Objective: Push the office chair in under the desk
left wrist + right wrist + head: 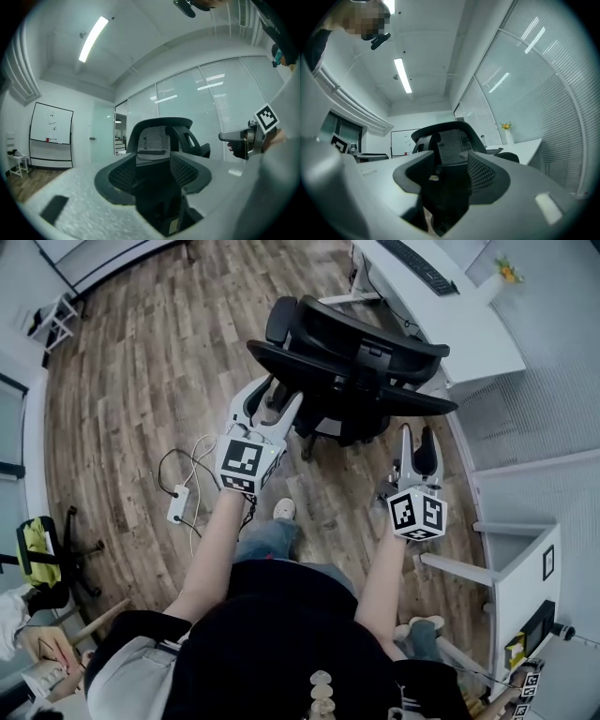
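The black mesh-backed office chair point(352, 362) stands on the wood floor, turned toward the white desk point(469, 329) at the upper right. My left gripper point(274, 401) is level behind the left end of the backrest, jaws open and nothing between them. Whether it touches the chair, I cannot tell. In the left gripper view the chair point(161, 136) fills the gap ahead of the left gripper point(157, 180). My right gripper point(415, 442) sits just behind the backrest's right end, open and empty. The right gripper view shows the right gripper point(450, 180) facing the chair point(450, 138).
A keyboard point(422, 263) and a small yellow-flowered plant point(506, 270) sit on the desk. A power strip with cables point(178, 504) lies on the floor to the left. Another chair point(42, 554) stands far left. A white partition point(525, 568) is at the right.
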